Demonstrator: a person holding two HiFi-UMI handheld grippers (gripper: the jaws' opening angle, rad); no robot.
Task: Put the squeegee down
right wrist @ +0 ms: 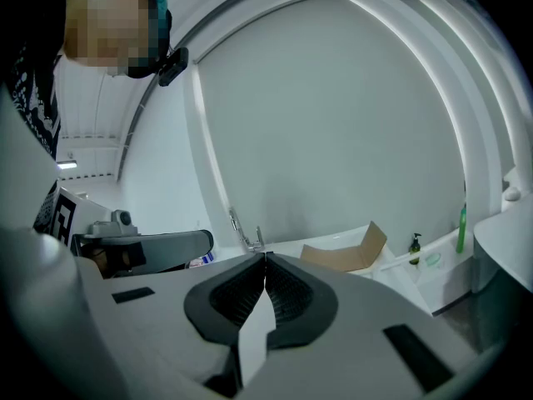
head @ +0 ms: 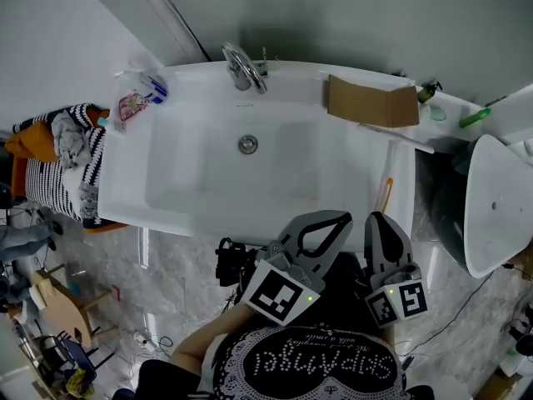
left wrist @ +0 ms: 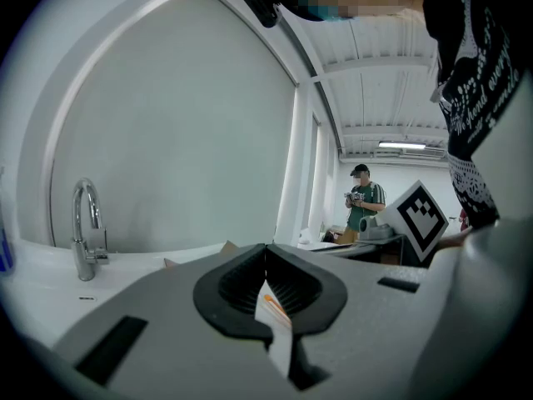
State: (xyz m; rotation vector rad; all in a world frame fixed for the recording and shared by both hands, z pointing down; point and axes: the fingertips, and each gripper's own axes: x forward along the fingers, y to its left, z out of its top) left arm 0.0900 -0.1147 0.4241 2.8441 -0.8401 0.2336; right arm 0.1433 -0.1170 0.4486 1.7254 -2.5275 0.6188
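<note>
Both grippers hang in front of the person's body, just short of the white bathtub's near rim (head: 166,211). My left gripper (head: 343,217) is shut with nothing in it, its jaws meeting at the tips in the left gripper view (left wrist: 266,247). Beside it, my right gripper (head: 376,217) is also shut and empty (right wrist: 265,255). A thin orange-handled tool (head: 383,194) lies on the tub's right rim, just beyond the grippers. A long white bar (head: 398,137) lies further back. Which of them is the squeegee I cannot tell.
The tub has a chrome faucet (head: 243,67) and a drain (head: 247,144). A cardboard piece (head: 371,102) stands on the back right rim, near a soap bottle (head: 427,92) and a green bottle (head: 475,117). A white toilet (head: 495,202) is right, striped cloth (head: 58,169) left.
</note>
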